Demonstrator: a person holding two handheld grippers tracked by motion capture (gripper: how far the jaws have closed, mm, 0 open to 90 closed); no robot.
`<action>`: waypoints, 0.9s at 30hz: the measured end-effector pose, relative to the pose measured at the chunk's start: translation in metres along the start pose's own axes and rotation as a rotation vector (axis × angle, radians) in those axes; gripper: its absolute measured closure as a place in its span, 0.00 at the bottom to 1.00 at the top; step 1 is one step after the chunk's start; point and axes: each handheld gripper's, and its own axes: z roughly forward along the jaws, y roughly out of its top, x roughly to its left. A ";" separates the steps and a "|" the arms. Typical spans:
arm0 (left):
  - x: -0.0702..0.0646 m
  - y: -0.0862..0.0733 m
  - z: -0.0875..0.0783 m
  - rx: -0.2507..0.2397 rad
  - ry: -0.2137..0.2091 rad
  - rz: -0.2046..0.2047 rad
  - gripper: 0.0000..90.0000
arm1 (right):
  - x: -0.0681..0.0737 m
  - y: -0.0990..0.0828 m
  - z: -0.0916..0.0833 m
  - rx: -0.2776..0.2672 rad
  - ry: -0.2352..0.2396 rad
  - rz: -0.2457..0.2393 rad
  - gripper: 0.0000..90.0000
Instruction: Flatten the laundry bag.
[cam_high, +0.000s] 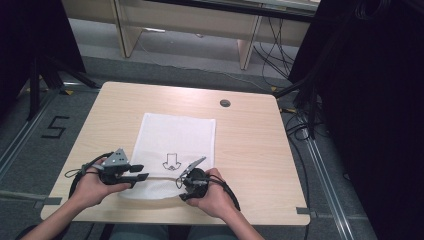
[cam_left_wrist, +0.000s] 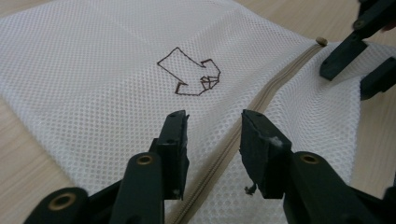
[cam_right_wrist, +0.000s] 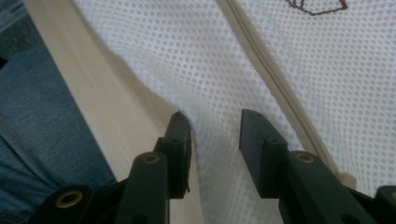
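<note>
High view shows a white mesh bag (cam_high: 175, 150) lying flat on the light wooden surface (cam_high: 250, 145), in its middle and reaching toward the near edge, with a dark arrow outline (cam_high: 171, 161) drawn on it. A beige zipper (cam_high: 160, 177) runs across the bag's near end, parallel to the near edge of the surface. The left hand-held gripper (cam_high: 140, 172) sits at the bag's near left corner and the right hand-held gripper (cam_high: 184, 186) at the near right part of the bag, each held by a hand (cam_high: 92, 187). In the left gripper view the jaws stand apart, one on each side of the zipper (cam_left_wrist: 243, 126), just above the mesh and clamping nothing. In the right gripper view the jaws are likewise parted over the mesh (cam_right_wrist: 219, 84) near the bag's near edge, with the zipper (cam_right_wrist: 275, 79) just beside the right-hand jaw; blue denim (cam_right_wrist: 32, 140) shows beyond the edge of the surface.
</note>
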 end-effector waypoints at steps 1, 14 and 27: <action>0.002 -0.001 -0.001 0.018 0.004 -0.020 0.71 | 0.000 -0.002 -0.005 -0.011 0.004 0.005 0.71; 0.017 -0.010 0.002 0.163 0.033 -0.024 0.79 | -0.032 -0.029 -0.044 -0.102 -0.031 0.169 0.77; 0.011 -0.019 0.015 0.278 -0.010 -0.001 0.80 | -0.052 -0.043 -0.016 0.047 -0.108 0.233 1.00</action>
